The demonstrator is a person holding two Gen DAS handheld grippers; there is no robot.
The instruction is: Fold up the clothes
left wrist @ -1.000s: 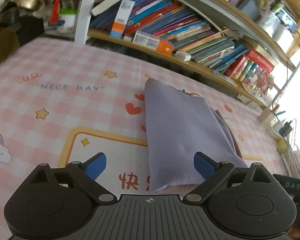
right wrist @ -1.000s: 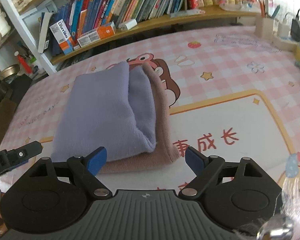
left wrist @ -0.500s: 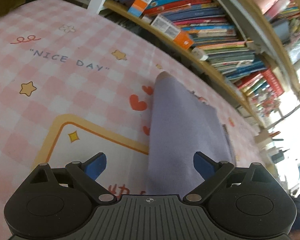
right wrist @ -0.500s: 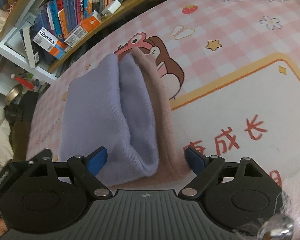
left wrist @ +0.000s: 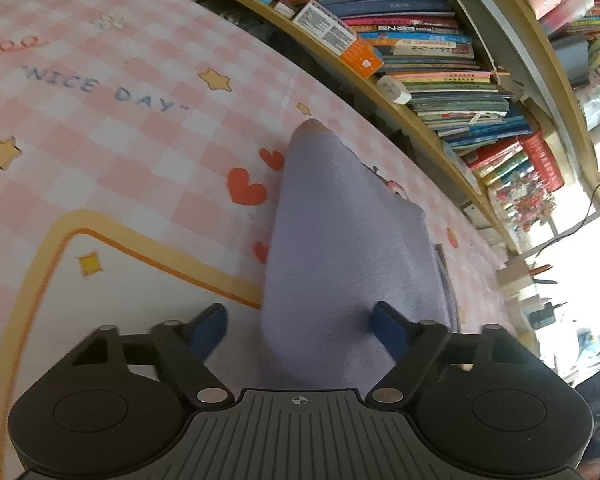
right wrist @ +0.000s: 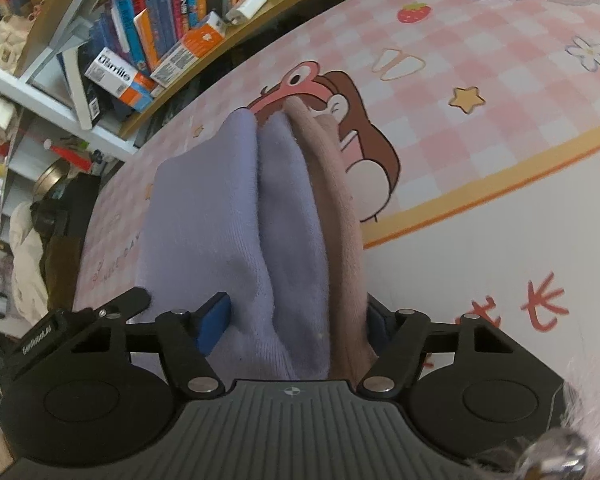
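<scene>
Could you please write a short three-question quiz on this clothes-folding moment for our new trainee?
1. True or false: the purple garment lies on top of a beige garment.
2. What sits between the fingers of the right gripper? A) a book B) the folded clothes C) nothing
3. Fill in: the English words printed on the pink checked cover read "NICE ___".

Key
1. True.
2. B; both layers sit between its closing jaws.
3. DAY.
</scene>
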